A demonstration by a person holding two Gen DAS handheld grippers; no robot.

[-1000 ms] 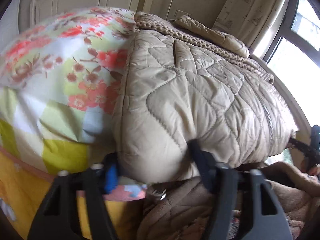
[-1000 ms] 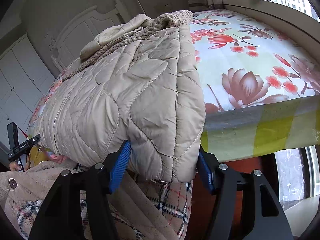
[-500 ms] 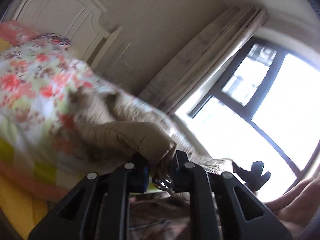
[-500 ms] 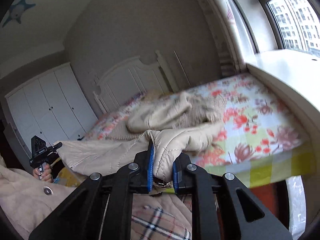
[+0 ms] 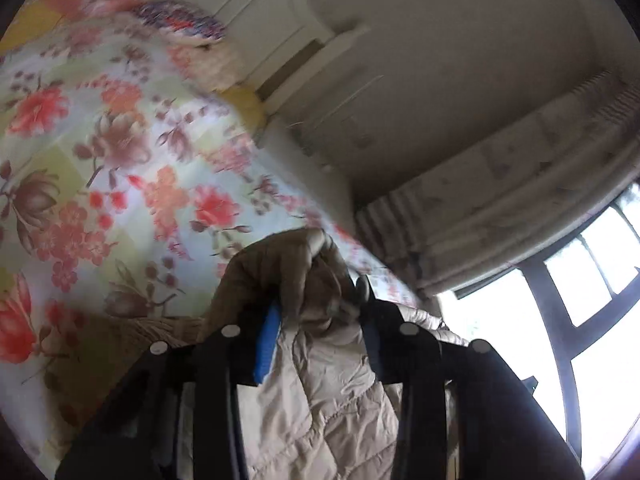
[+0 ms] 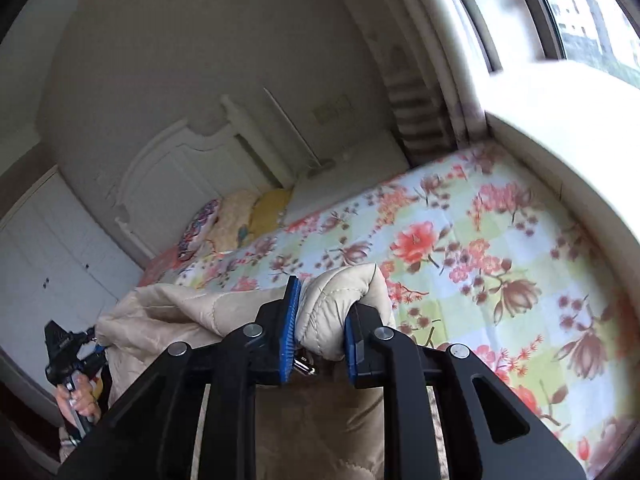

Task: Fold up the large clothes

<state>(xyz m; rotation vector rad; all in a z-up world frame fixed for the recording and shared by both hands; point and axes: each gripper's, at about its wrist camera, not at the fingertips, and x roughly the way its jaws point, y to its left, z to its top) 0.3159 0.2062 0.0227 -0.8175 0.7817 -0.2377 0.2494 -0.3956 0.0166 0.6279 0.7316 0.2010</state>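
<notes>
Beige quilted jacket (image 6: 340,300) bunched, puffy; left gripper (image 5: 320,320) and right gripper (image 6: 318,344) jaws each clamp fold.

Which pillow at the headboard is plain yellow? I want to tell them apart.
The yellow pillow, the one nearest the window side. The cream pillow sits in the middle, and the patterned pillow with purple markings is nearest the wardrobe.

Quilted jacket (image 6: 340,300): beige, slightly glossy padded cloth. Bedsheet (image 6: 480,256): matt floral cloth.
</notes>
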